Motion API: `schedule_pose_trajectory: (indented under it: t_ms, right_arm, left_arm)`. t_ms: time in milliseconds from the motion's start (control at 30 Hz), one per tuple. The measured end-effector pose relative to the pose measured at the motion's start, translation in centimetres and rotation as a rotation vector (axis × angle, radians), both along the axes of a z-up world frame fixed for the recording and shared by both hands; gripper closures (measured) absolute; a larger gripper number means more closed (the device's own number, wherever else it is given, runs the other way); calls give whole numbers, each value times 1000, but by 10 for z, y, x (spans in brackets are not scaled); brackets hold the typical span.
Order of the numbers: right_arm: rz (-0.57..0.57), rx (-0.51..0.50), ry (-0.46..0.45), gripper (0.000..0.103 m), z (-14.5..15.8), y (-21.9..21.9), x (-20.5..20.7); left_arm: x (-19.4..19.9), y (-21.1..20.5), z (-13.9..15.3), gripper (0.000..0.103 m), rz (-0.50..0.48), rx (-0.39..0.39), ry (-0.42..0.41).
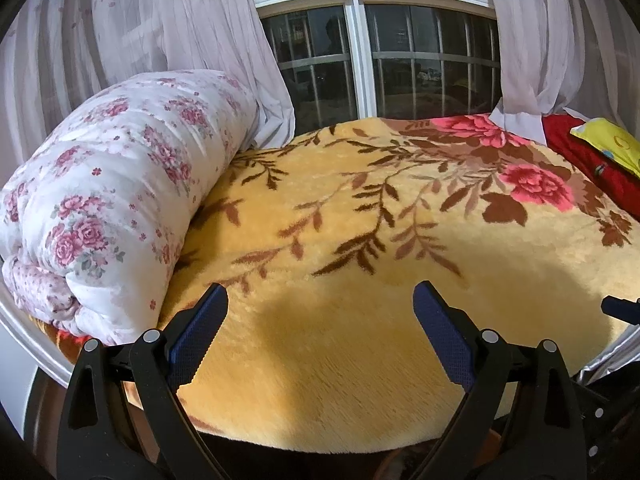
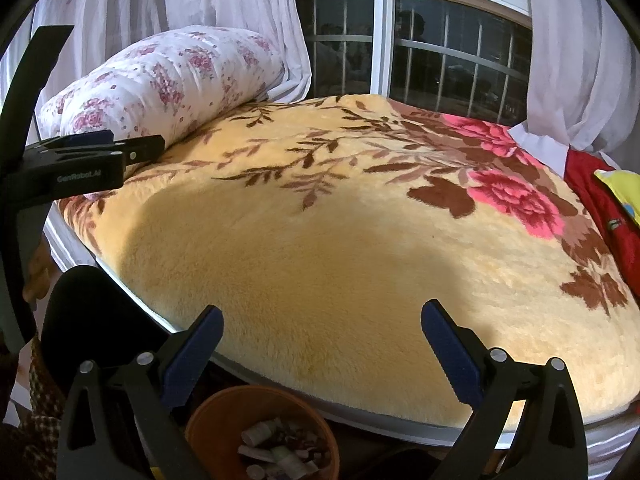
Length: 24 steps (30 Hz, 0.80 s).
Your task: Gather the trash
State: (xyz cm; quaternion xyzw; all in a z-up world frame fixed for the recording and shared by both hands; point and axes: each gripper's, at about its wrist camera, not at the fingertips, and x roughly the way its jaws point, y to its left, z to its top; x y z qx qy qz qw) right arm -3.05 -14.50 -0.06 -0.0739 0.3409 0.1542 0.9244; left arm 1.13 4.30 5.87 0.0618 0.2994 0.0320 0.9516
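While both hand-held tools hang over the near edge of a bed, neither grips anything: the left gripper (image 1: pixel 320 300) has its blue-padded fingers (image 1: pixel 442 332) spread wide above bare blanket, and the right gripper (image 2: pixel 322 320) is likewise spread apart with nothing between its pads. Under them lies a yellow plush blanket (image 1: pixel 340 352) patterned with brown leafy sprays and pink-red roses, covering the bed from the near edge to the window (image 1: pixel 360 60). On the left side of the bed sits a rolled white quilt (image 1: pixel 120 184) printed with pink flowers, resting on the blanket and running back toward the sheer curtain (image 1: pixel 160 20). At the far right a red cloth (image 1: pixel 592 160) lies on the bed with a yellow cushion (image 1: pixel 612 144) on top of it. The window behind shows dark panes and metal bars, with a second curtain gathered at the right. In the right wrist view, a round brown waste basket (image 2: pixel 208 424) stands on the floor just below the bed's near edge, between that gripper's fingers in the frame, and it holds the trash (image 2: pixel 276 452): crumpled paper scraps and small rolled pieces heaped inside. The left gripper also shows in that view at the left, seen from the side, its black body lettered "GenRobot.AI".
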Motion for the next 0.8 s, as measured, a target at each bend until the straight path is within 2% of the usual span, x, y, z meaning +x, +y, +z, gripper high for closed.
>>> schedule_pose_trajectory:
  t_ms: [233, 367, 800]
  right_arm:
    - [17, -22, -21, 5, 7, 5, 9]
    - [27, -21, -30, 5, 9, 9, 14]
    - [27, -13, -4, 5, 0, 11, 20]
  left_arm:
    - [11, 6, 2, 12, 16, -22, -25]
    - [20, 14, 4, 12, 30, -65, -31]
    - [32, 23, 9, 12, 45, -84, -62]
